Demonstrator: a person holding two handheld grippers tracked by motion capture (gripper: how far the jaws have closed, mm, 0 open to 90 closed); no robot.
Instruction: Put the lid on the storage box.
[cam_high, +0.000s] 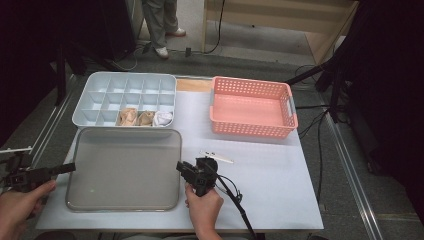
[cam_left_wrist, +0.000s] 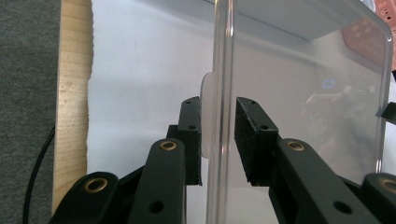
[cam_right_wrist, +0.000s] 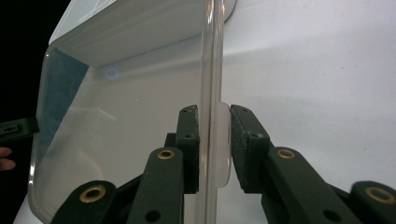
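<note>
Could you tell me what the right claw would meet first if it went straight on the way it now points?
The right claw already straddles the clear lid's side edge, so the edge would probably bottom out between the jaws first; depth is hard to judge.

One clear lid (cam_high: 124, 167), one pink basket (cam_high: 252, 106), one grey divided tray (cam_high: 125, 99) with three filled compartments: two hold tan bundles (cam_high: 128, 117), one a white bundle (cam_high: 162, 118). One small white strip (cam_high: 216, 156) lies on the table, and two grippers are in hand
</note>
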